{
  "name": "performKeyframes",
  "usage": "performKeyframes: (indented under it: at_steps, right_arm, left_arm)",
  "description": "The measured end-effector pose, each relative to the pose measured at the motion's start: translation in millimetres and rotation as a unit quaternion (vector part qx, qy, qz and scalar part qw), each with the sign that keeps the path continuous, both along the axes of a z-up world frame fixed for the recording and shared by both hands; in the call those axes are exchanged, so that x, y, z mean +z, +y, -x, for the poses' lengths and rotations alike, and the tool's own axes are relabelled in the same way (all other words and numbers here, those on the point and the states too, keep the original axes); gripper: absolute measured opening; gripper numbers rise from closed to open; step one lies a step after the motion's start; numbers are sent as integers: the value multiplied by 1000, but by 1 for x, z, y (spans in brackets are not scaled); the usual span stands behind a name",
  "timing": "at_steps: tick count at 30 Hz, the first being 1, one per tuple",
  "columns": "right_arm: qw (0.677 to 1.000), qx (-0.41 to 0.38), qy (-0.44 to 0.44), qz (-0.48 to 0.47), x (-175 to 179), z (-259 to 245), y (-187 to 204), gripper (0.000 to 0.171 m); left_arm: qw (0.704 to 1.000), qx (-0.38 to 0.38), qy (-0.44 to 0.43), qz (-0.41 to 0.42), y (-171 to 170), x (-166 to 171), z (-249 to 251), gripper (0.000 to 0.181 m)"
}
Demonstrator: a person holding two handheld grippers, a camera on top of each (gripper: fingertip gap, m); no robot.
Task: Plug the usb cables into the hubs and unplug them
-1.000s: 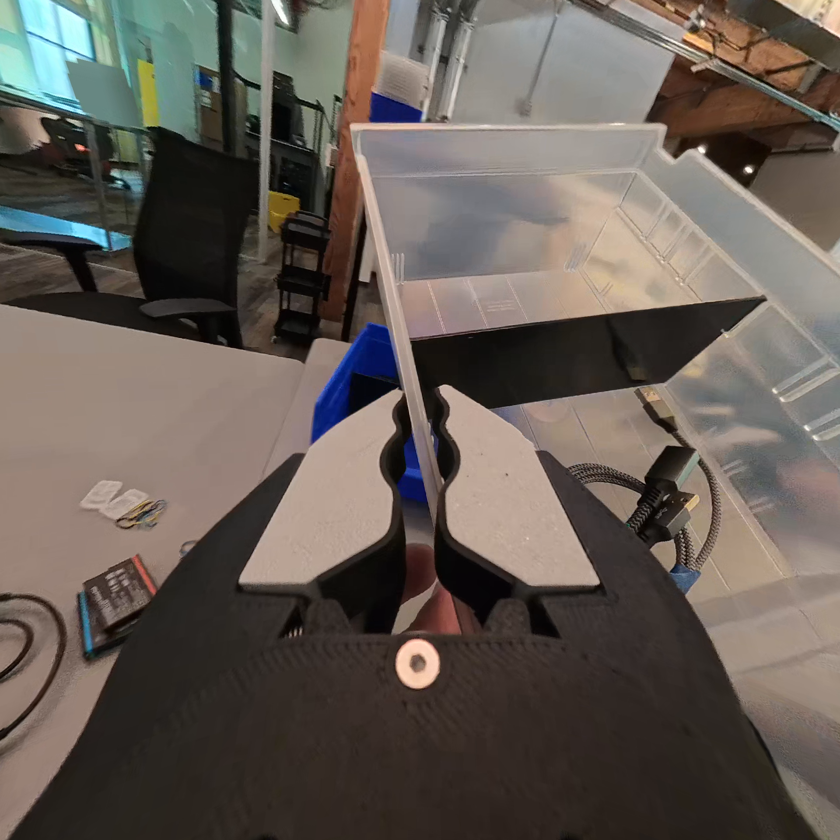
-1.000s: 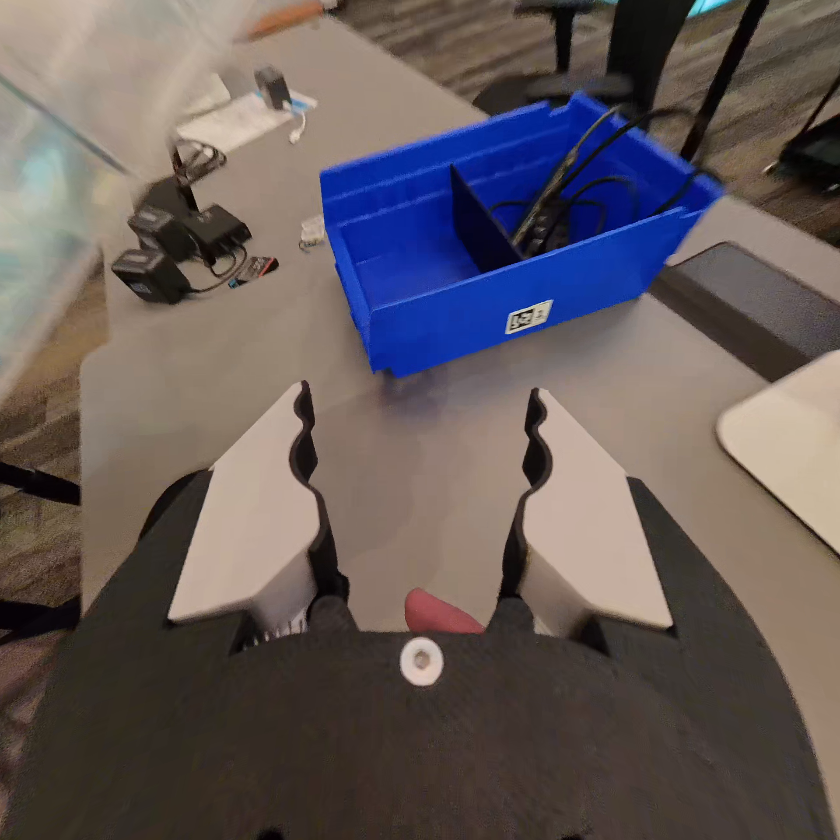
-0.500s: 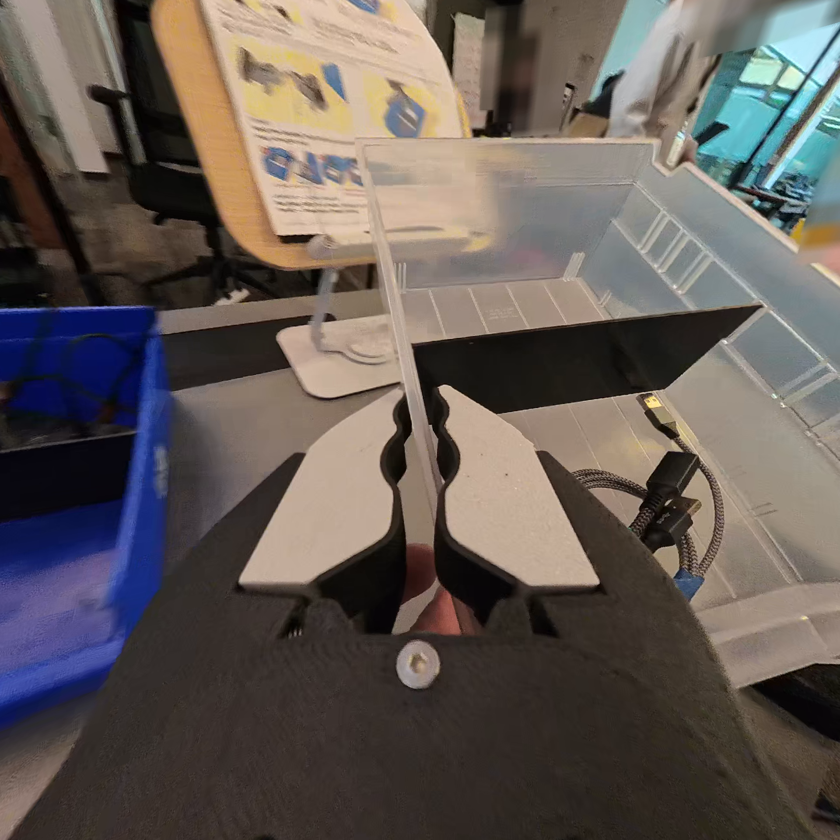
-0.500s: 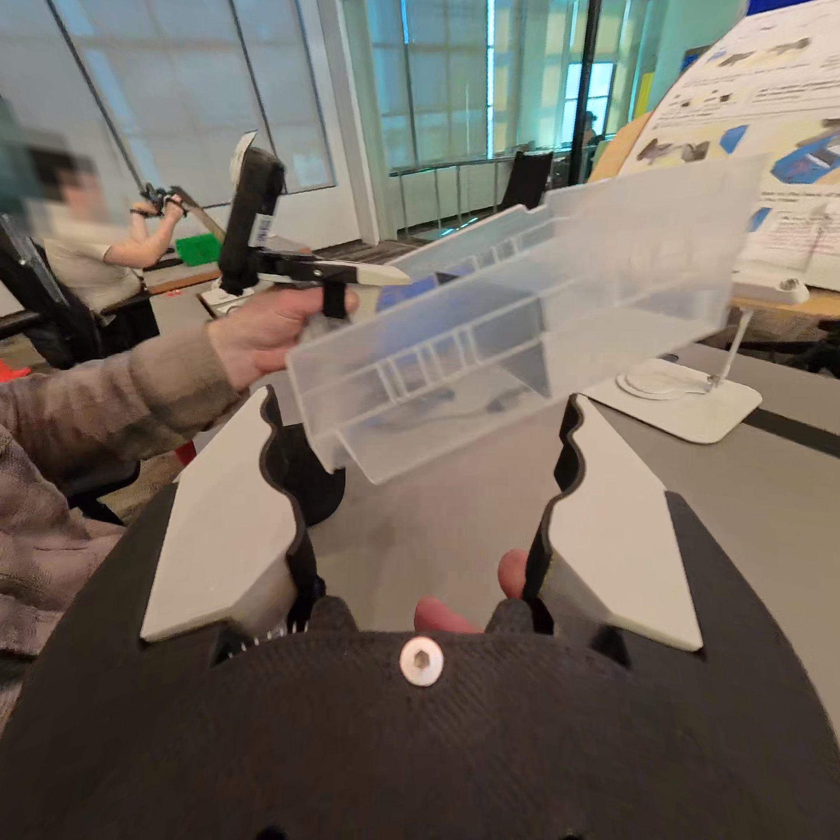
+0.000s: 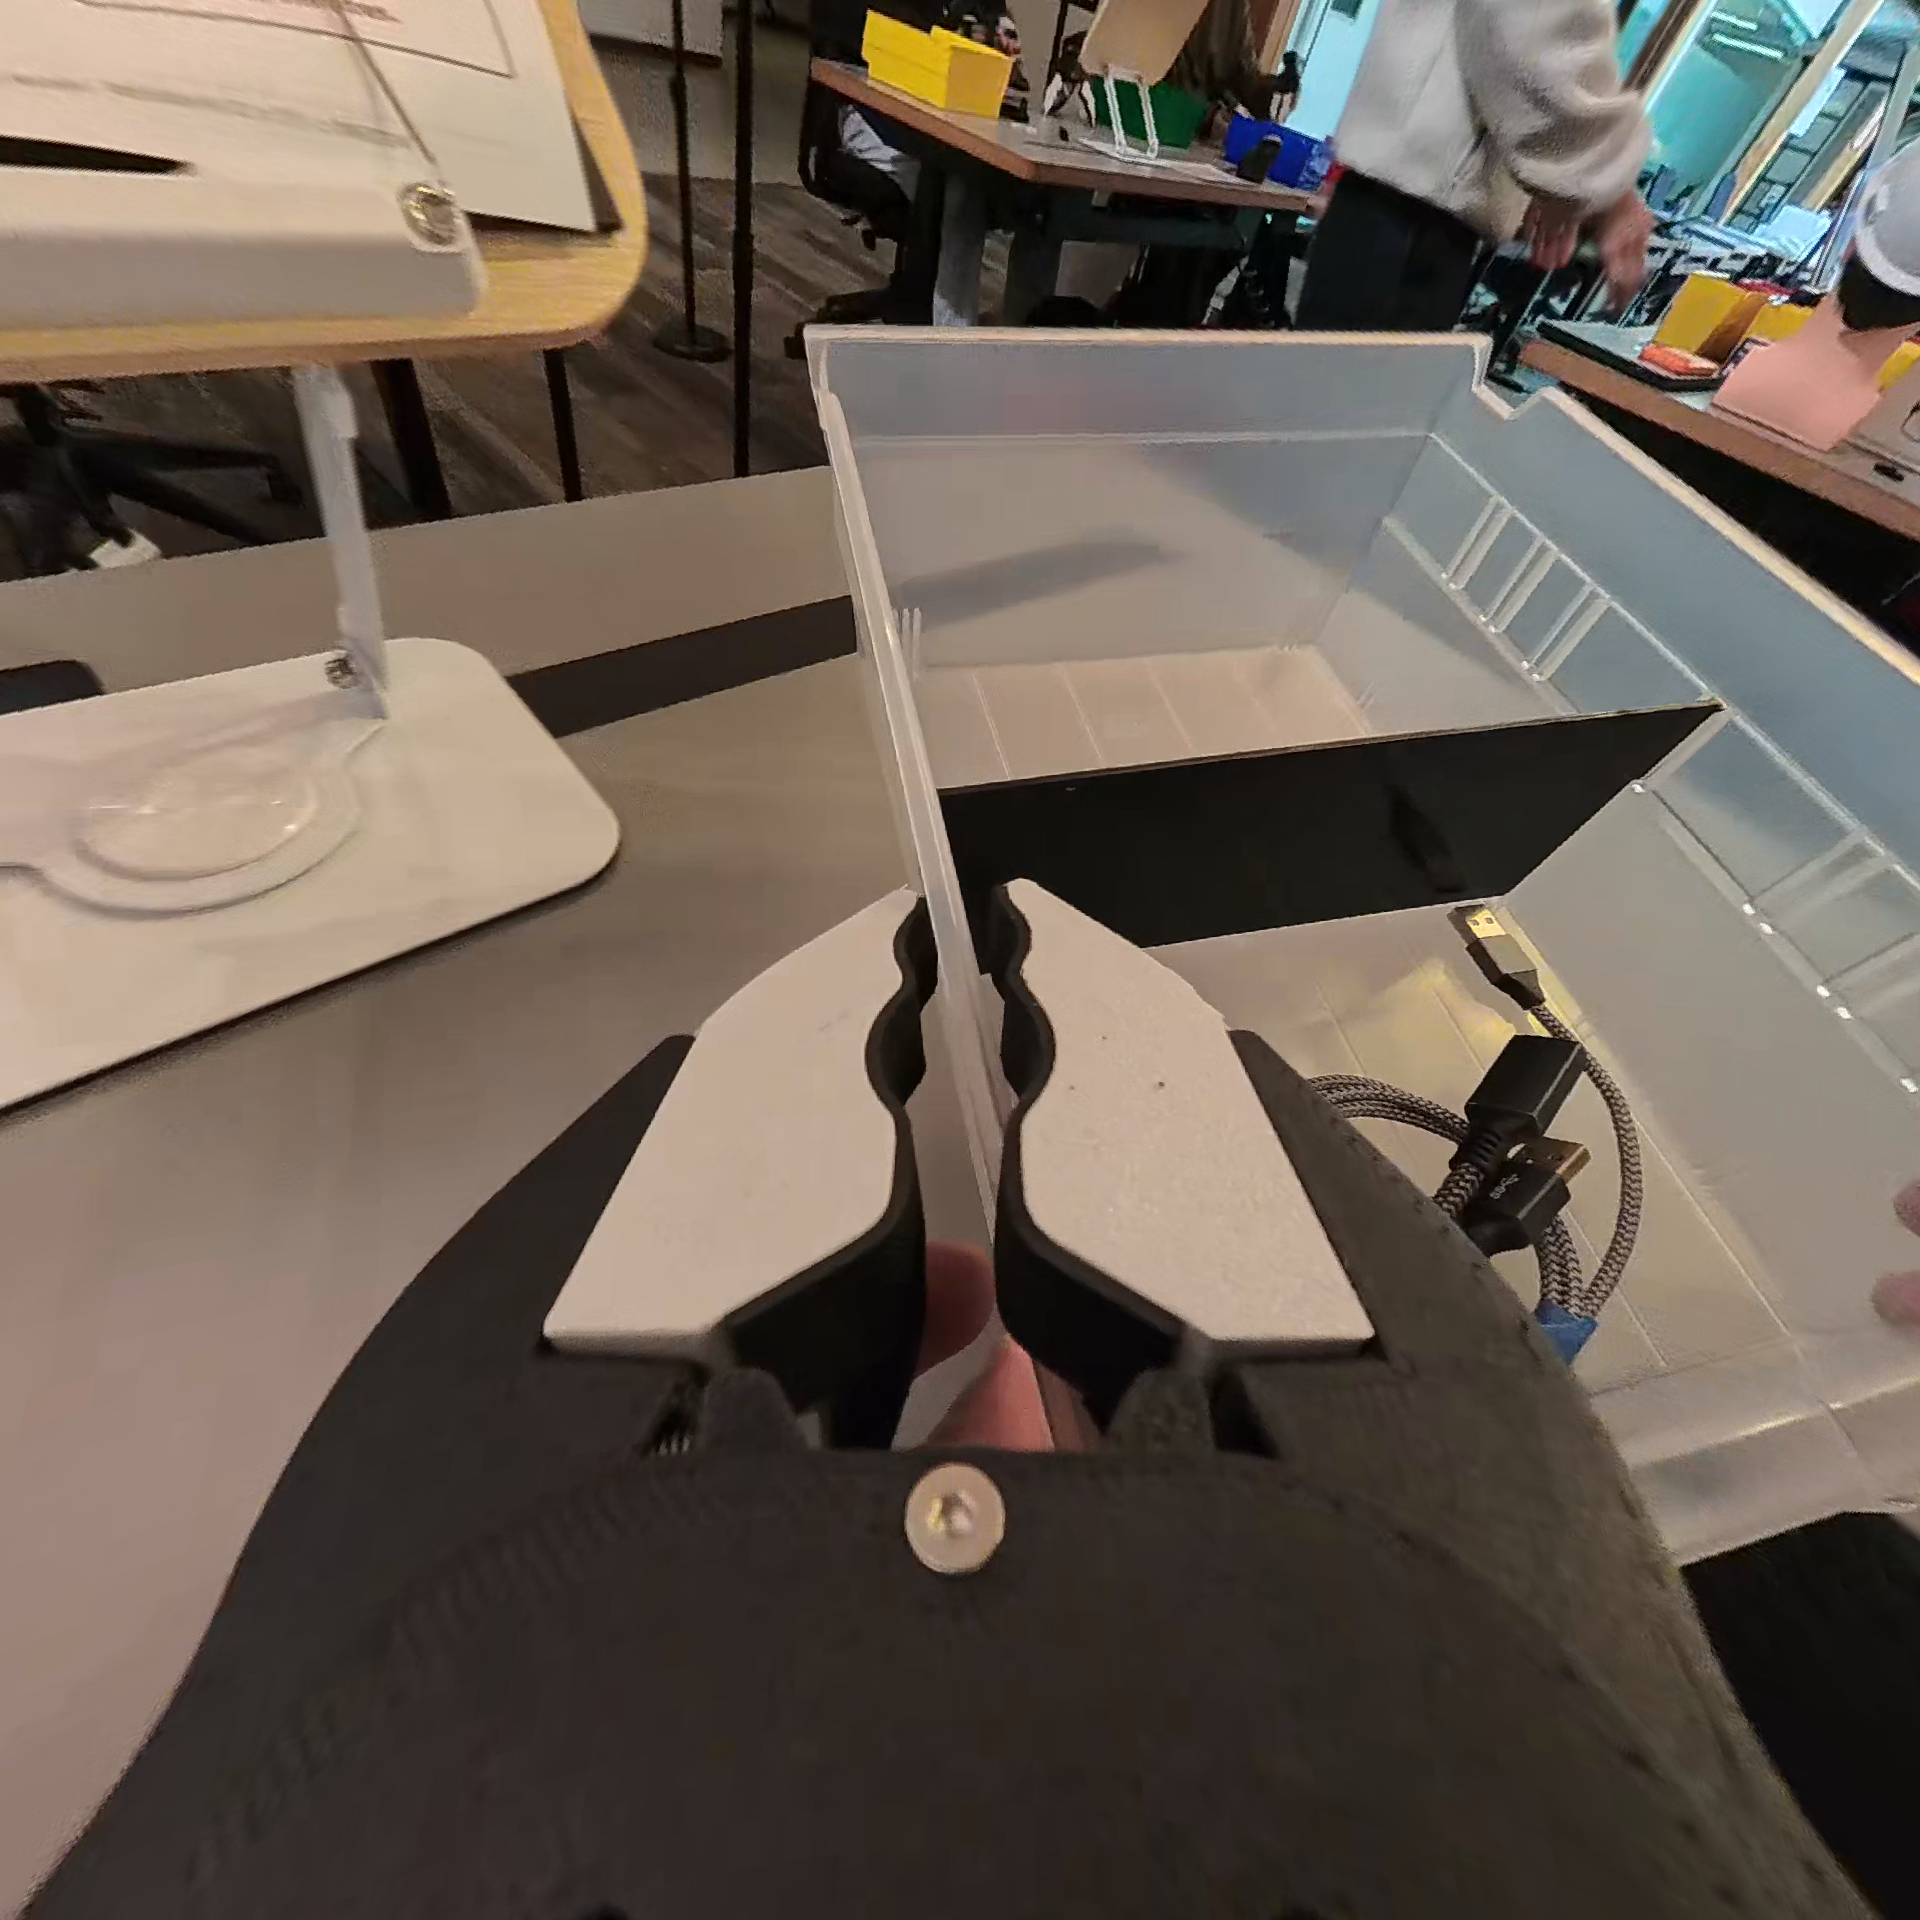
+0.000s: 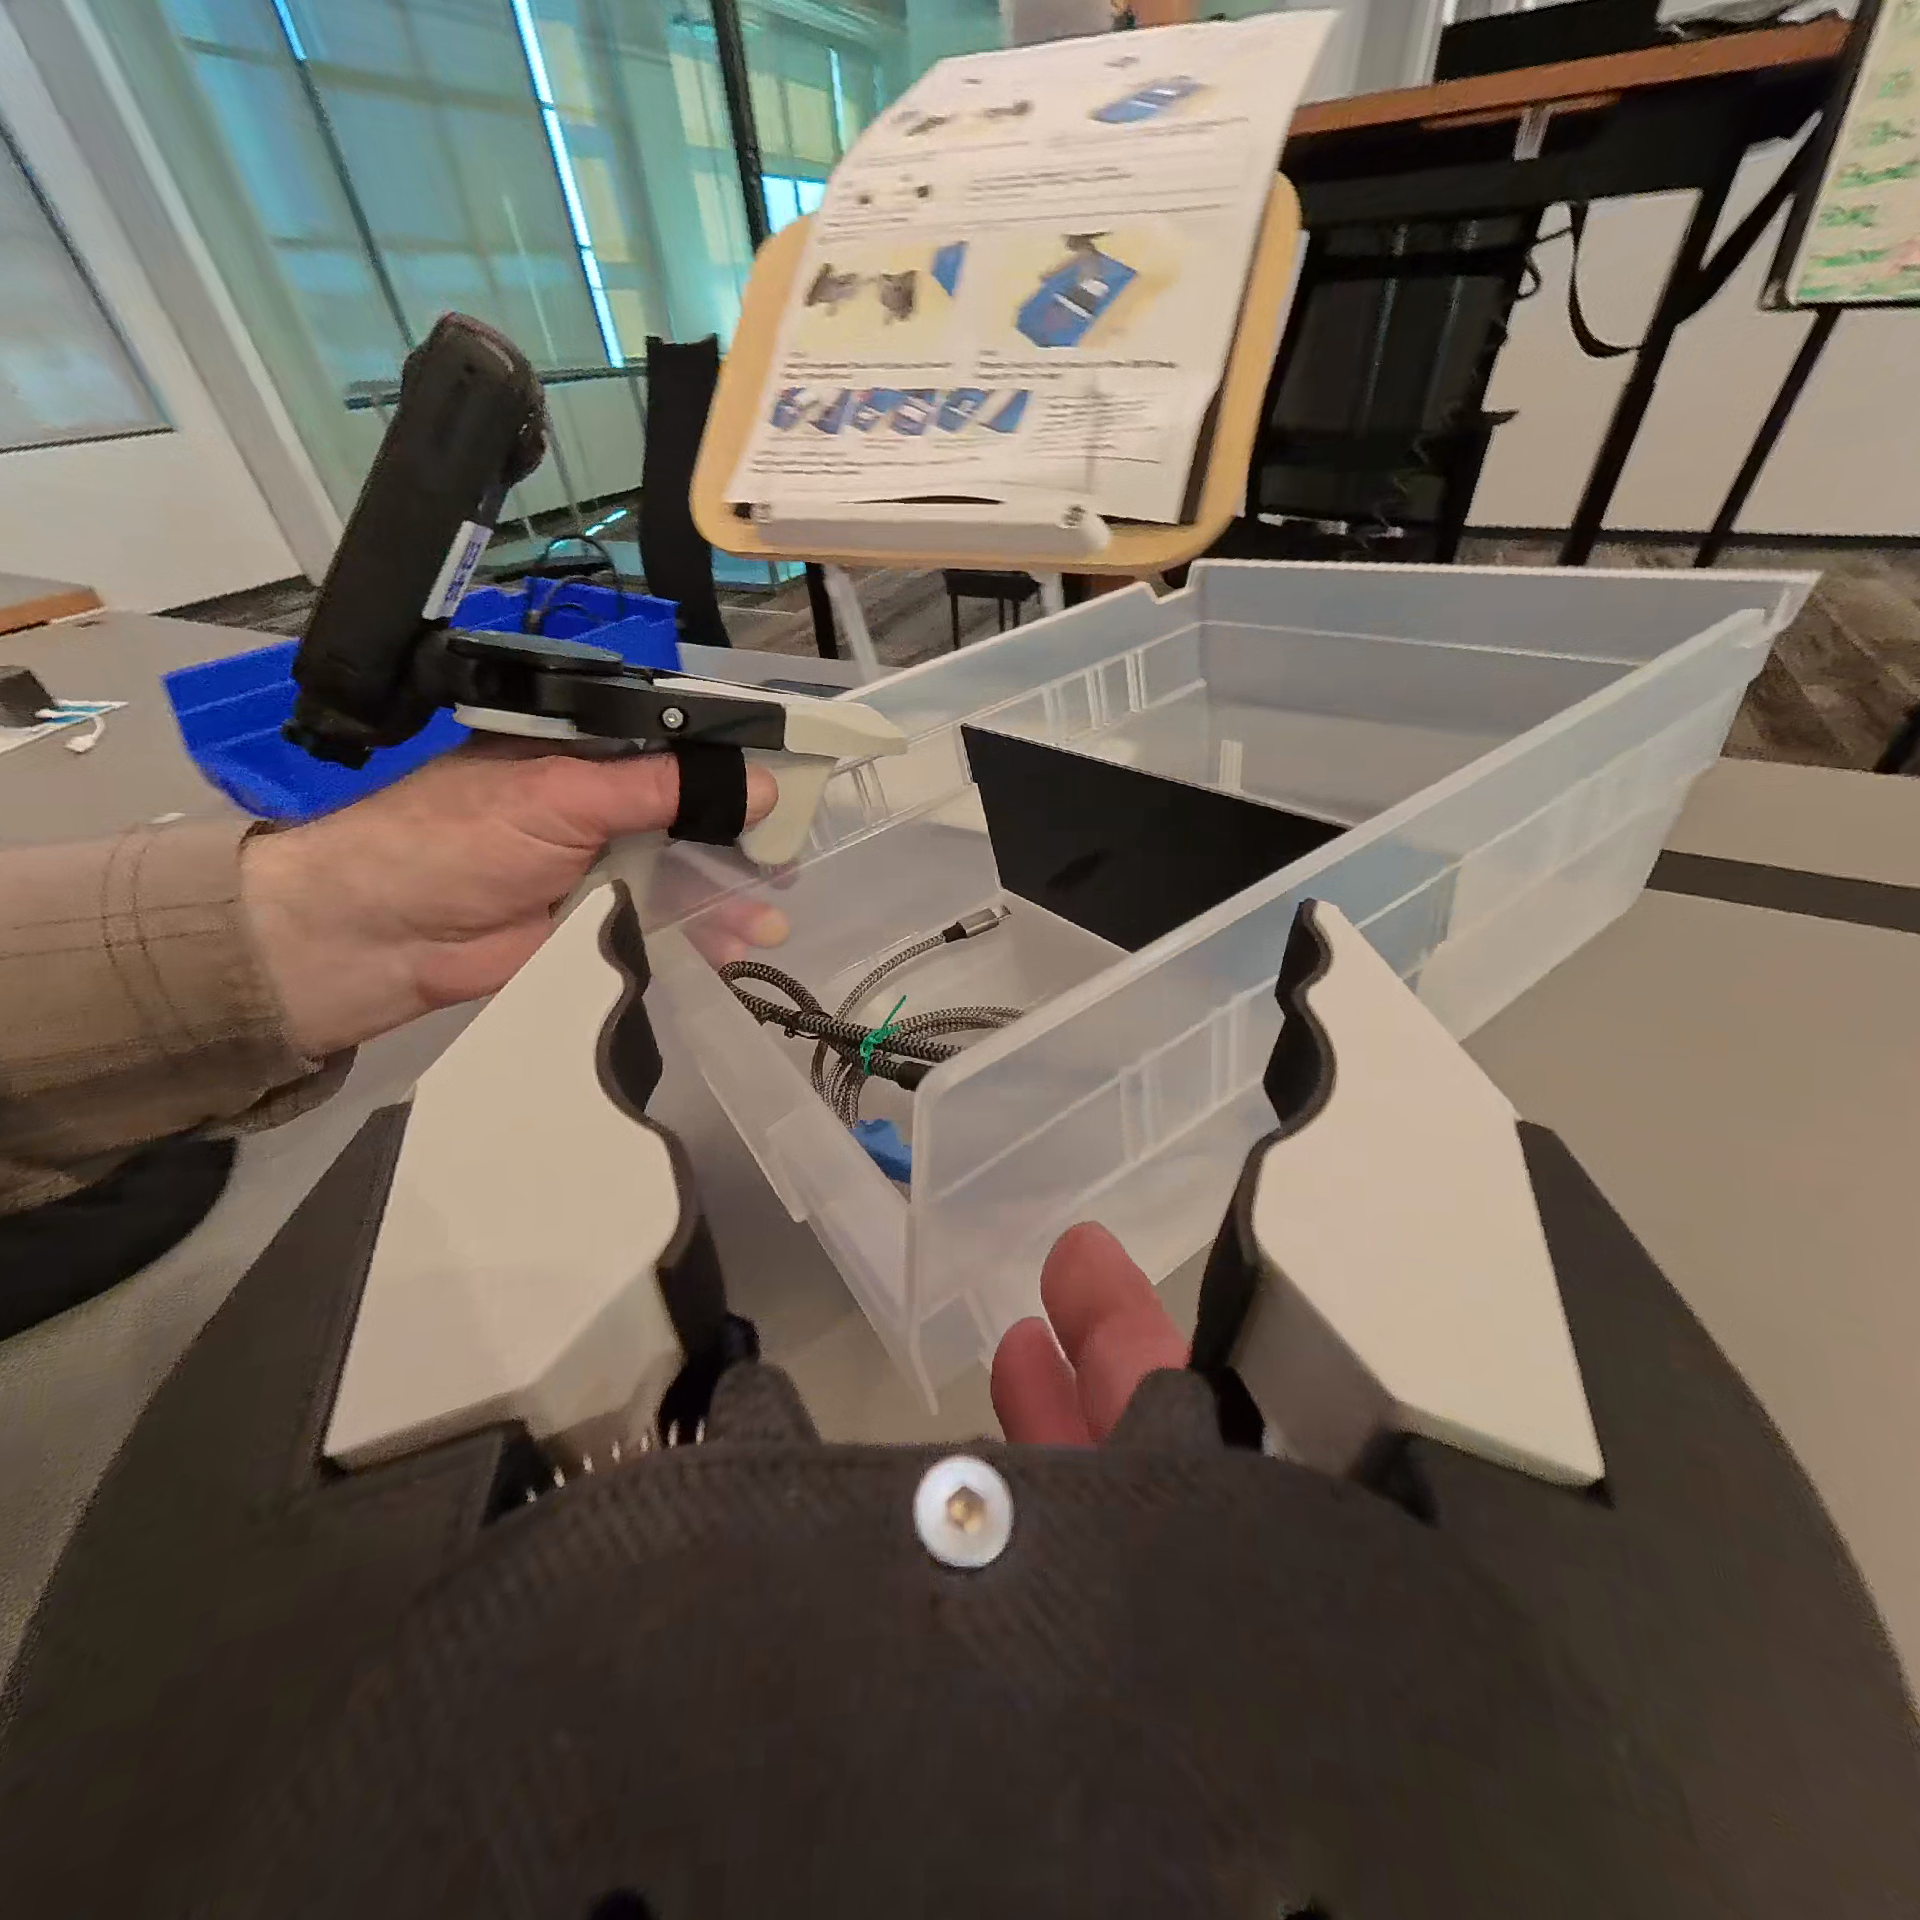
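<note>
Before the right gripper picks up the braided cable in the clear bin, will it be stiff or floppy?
Probably floppy: the braided cable lies in loose coils. A green tie bundles it, so it may lift as one clump. Its free plug would likely dangle inside the clear bin.

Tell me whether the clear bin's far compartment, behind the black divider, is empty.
Empty. Behind the black divider, the clear bin shows only bare floor; the braided USB cables lie in the near compartment.

Both tongs have black textured bodies, a silver centre screw and pale wavy-edged fingers (image 6: 1434,1195); a tan plaid sleeve (image 6: 125,977).
</note>
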State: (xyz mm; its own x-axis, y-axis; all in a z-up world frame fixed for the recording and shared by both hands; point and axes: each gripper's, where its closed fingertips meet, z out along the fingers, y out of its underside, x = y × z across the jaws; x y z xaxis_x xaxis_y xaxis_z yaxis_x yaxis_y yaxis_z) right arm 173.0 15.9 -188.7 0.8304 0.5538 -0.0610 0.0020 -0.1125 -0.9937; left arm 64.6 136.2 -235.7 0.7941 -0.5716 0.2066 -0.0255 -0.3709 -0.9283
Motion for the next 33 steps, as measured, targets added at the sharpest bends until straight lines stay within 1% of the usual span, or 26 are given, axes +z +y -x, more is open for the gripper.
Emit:
performKeyframes:
  at_steps: [2,5,6,9,13,16,20,23,28,30,33]
  right_arm:
    - [1000,-14,5,13,-5,-21,16,119]
    - [999,-34,-12,21,-16,-49,37,119]
    - [999,-41,-24,26,-20,-58,45,121]
    - [995,-69,-62,40,-35,-83,68,117]
    - [994,-71,-59,57,-48,-105,91,112]
    - [992,-78,-62,78,-61,-122,108,109]
    - [988,-104,-74,82,-71,-150,134,98]
    - [986,-120,-78,86,-79,-172,157,92]
    - [981,-143,-97,93,-91,-206,199,84]
    - [979,-150,-99,99,-96,-218,215,84]
    - [978,-152,-100,104,-99,-228,236,84]
  left_arm:
    - [1000,-2,-8,9,12,-4,-21,10]
    - [1000,-10,-7,12,28,-7,-49,14]
    - [1000,-15,-13,14,31,-9,-59,17]
    - [999,-27,-24,29,42,-18,-84,26]
    - [996,-37,-55,53,53,-30,-104,38]
    - [996,-40,-58,60,56,-36,-118,48]
    - [995,-41,-71,59,61,-33,-136,59]
    - [992,-39,-98,67,66,-31,-152,66]
    - [989,-18,-136,60,77,-32,-177,75]
    - [987,-15,-153,55,86,-30,-186,76]
    - [987,-8,-153,47,102,-30,-196,78]
